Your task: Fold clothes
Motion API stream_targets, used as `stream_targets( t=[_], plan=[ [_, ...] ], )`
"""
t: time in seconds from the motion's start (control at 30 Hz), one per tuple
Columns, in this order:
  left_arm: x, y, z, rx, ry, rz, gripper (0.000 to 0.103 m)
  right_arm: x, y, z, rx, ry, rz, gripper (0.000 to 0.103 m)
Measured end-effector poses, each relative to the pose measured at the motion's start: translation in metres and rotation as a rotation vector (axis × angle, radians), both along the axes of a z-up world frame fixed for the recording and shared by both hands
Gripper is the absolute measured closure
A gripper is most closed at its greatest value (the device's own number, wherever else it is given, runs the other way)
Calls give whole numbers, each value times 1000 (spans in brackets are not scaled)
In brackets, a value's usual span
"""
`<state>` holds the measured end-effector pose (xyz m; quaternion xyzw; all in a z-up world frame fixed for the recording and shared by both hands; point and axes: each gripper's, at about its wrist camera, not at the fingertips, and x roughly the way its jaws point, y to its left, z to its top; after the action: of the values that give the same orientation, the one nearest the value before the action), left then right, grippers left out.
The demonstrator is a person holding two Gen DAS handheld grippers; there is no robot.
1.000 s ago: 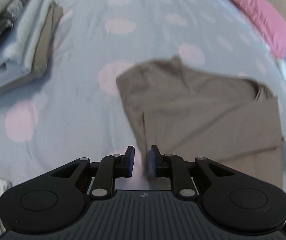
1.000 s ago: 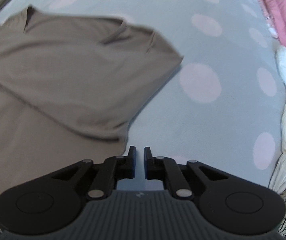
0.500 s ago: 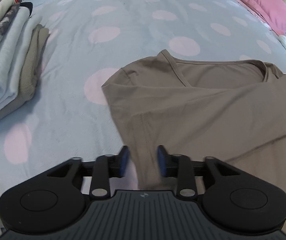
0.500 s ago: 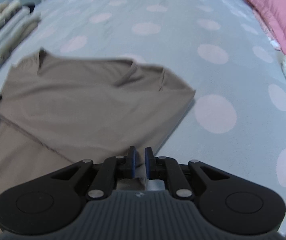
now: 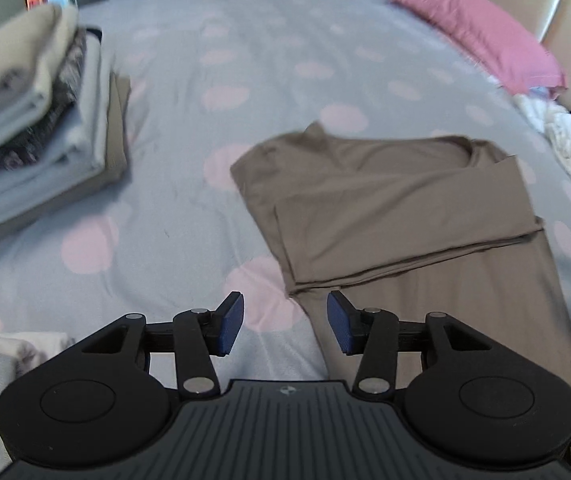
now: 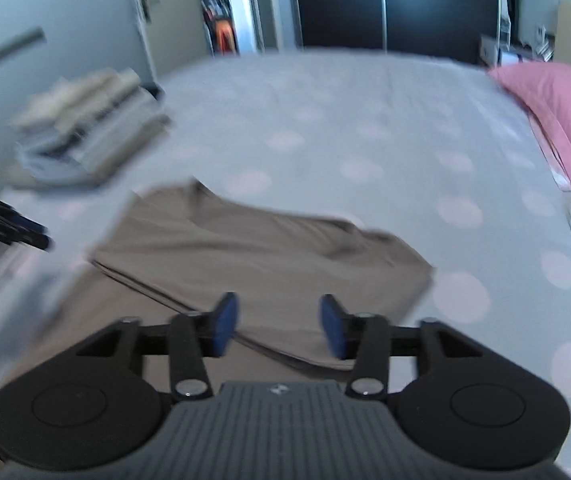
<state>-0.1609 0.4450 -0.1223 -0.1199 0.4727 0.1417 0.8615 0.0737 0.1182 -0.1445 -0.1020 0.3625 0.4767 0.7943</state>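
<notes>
My taupe knit shirt (image 5: 397,208) lies flat on the dotted grey bedsheet (image 5: 189,208), top folded down; left gripper (image 5: 284,328) and right gripper (image 6: 279,326) opening, both empty

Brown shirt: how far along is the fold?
Done: the brown shirt lies on the bed with its top part doubled over the lower part; a stack of folded clothes sits aside. In hand: nothing, the left gripper and right gripper are opening, empty. Left: further folds, then stacking.
</notes>
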Motion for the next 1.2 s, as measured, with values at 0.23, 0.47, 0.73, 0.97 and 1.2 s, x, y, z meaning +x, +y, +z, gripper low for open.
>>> stream_targets(
  t=[0.23, 0.47, 0.73, 0.97, 1.2],
  plan=[
    [-28, -42, 4, -31, -55, 34, 55, -52, -14, -5, -73, 13, 17, 31],
    [-47, -90, -16, -53, 23, -46, 55, -72, -26, -37, -258, 160, -36, 30],
    [-68, -105, -42, -83, 147, -13, 55, -93, -47, -68, -357, 249, -58, 31],
    [-80, -97, -66, -91, 256, 53, 55, -95, -58, -99, -427, 299, -86, 48],
    [-87, -105, -77, -112, 303, 14, 69, -107, -56, -106, -437, 311, -29, 66]
  ],
)
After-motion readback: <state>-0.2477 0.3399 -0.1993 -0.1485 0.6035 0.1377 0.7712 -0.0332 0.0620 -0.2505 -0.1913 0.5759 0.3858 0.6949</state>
